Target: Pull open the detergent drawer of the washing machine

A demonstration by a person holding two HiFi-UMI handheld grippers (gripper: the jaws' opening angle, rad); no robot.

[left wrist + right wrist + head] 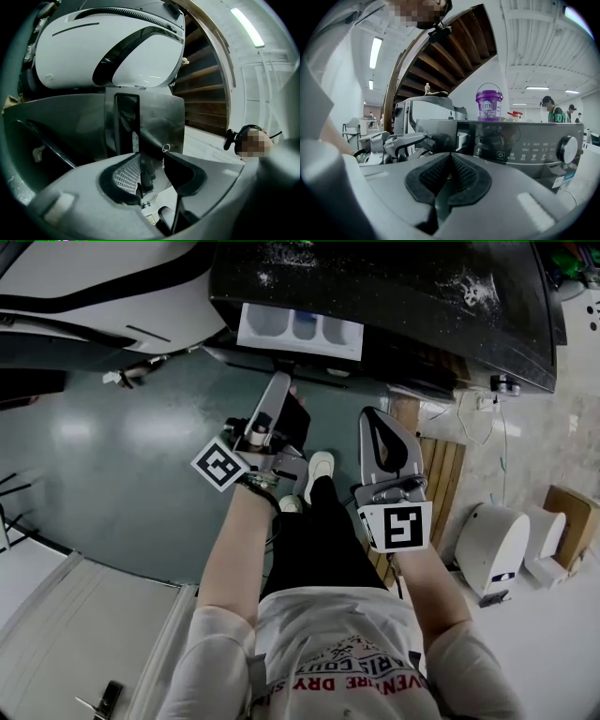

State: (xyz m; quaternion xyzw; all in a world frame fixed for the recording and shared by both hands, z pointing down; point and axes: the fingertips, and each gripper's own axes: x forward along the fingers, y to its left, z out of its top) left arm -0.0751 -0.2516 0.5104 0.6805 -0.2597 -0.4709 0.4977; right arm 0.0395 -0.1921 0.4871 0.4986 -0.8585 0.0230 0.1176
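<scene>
Our left gripper clamps the drawer by its dark front, held between the jaws. The drawer already stands well out of the washer, compartments showing. Our right gripper is closed on nothing, with the washer ahead of its jaws. Little pulling seems left.

- Washing machine: glossy black top with pale flecks; dark control panel with white symbols.
- Detergent drawer: white tray, pale grey-blue compartments, glossy dark front.
- Floor: dull teal-green with pale patches of glare.
- Left gripper and right gripper: grey bodies; black, finely ribbed pads; cubes with black-and-white square markers.
- Bucket: purple with a white label.
- Shirt: white with red lettering.
- Trousers: black.
- Shoe: white.
- Slats: brown wood.
</scene>
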